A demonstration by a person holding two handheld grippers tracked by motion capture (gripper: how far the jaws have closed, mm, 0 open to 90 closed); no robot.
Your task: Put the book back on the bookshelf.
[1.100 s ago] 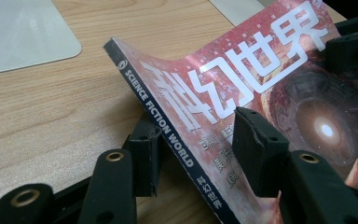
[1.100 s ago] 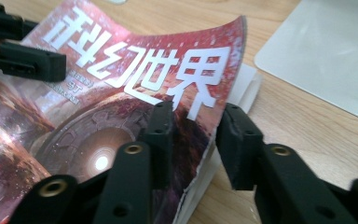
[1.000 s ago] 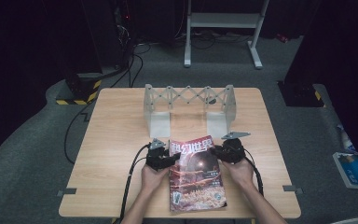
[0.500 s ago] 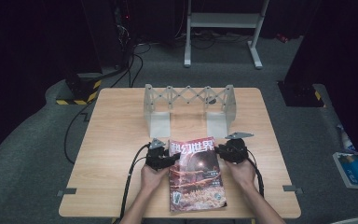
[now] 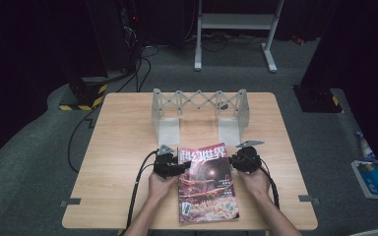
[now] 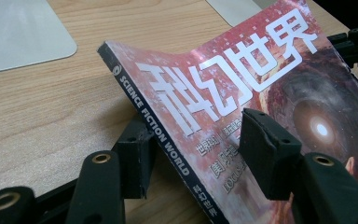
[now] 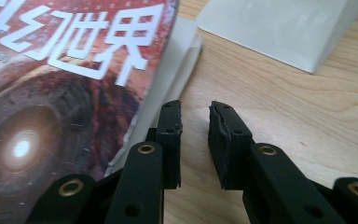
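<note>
While fingers (image 6: 135,161) straddle it, magazine (image 6: 242,93) tilts.

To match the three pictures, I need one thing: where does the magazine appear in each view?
High view: the magazine lies at the table's near edge, between both grippers.
Left gripper view: centre to right, spine towards the camera, between the jaws.
Right gripper view: upper left, beside the jaws.
Shared landmark: its white title characters.

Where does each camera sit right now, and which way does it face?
High view: above the person's side, facing forward and down on the table; forearms, both hand-held grippers show.
Left gripper view: on the left hand-held gripper, facing the magazine spine between its jaws.
Right gripper view: on the right hand-held gripper, facing bare wood beside the page edge.
All three share the magazine.
</note>
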